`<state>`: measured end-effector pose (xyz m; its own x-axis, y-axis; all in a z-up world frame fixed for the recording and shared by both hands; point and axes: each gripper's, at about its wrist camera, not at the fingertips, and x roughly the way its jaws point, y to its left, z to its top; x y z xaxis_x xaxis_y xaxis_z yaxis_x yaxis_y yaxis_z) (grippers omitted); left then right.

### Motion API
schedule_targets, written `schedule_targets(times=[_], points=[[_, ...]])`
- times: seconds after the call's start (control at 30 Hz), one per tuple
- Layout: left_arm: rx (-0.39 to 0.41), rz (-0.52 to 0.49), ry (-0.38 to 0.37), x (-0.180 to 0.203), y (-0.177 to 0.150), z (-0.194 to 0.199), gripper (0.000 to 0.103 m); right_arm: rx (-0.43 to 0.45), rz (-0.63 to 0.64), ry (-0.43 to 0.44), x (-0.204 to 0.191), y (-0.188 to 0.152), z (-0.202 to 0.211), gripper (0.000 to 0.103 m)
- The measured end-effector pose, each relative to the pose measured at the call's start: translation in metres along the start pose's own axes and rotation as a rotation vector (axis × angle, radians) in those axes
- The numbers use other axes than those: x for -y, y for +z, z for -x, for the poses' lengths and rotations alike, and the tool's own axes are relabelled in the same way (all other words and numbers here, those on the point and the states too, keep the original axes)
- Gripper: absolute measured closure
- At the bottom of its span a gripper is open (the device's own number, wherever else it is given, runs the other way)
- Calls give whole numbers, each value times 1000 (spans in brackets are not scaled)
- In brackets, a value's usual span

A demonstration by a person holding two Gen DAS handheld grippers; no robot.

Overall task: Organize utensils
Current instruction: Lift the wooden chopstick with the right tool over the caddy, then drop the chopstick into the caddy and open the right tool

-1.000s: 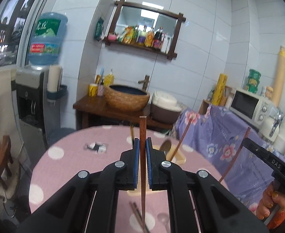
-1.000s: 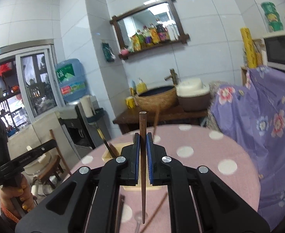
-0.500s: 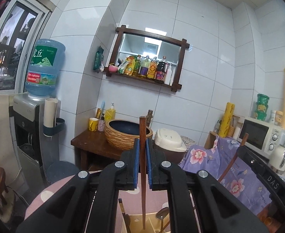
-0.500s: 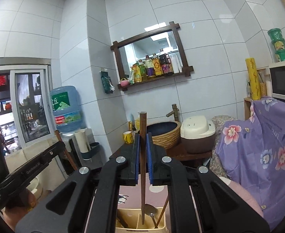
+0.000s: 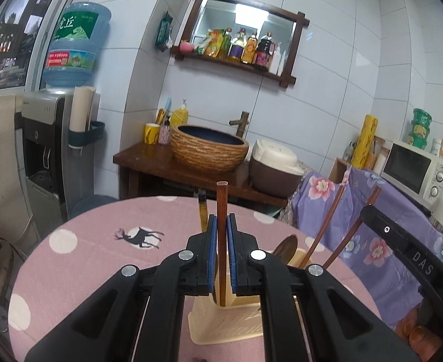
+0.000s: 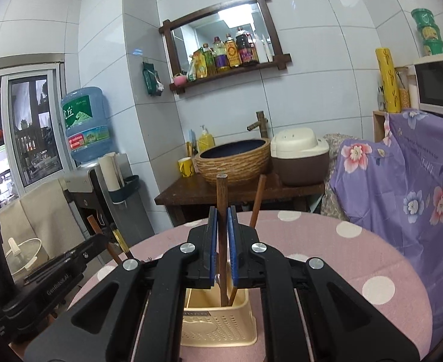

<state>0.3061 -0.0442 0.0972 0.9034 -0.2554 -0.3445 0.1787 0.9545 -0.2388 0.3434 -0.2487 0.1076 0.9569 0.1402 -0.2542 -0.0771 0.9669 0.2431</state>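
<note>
Two hand-held grippers, left hand-held gripper (image 5: 221,250) and right hand-held gripper (image 6: 221,247), each clamp one chopstick (image 5: 221,208) upright over one cream basket (image 6: 218,322) on the tabletop (image 5: 101,253).

Wooden chopstick (image 5: 221,211) (smooth); perforated plastic caddy (image 6: 218,322)

Water dispenser (image 5: 45,138) left; woven basin (image 5: 209,147), rice cooker (image 5: 274,166), microwave (image 5: 417,169) behind.

Two dark brown wooden chopsticks (image 5: 221,211) (image 6: 221,211) stand upright, lower tips down inside the cream perforated plastic utensil basket (image 6: 218,322) on the table, which already holds other wooden utensils.
</note>
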Motion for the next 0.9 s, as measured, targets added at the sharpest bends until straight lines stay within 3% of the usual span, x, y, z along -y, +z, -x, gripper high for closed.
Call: schedule_targets(times=[0.23,0.3,0.33,0.4,0.43,0.5,0.6,0.9], points=[[-3,-11,-13,-1,-6,4,95,-8,8,2,2,-12,1,95],[-9,-12,-12,-2,-7,9,87,2,15,-5,2,-14,6,94],[-15,-13,-11,-3,-8,12,81,3,16,-5,1,-15,9,89],[-19,0,-17,-6,-13,20,60,5,8,-1,2,-18,16,68],[-21,2,-20,-8,-16,25,58,9,2,4,2,-21,21,54],[-41,-13,-7,-11,-24,32,52,6,-2,7,2,-26,31,50],[-94,-21,8,-20,-41,43,41,-40,-2,-1,4,-40,43,42],[-262,-9,97,-51,-110,64,41,-300,-6,-65,16,-113,59,41]])
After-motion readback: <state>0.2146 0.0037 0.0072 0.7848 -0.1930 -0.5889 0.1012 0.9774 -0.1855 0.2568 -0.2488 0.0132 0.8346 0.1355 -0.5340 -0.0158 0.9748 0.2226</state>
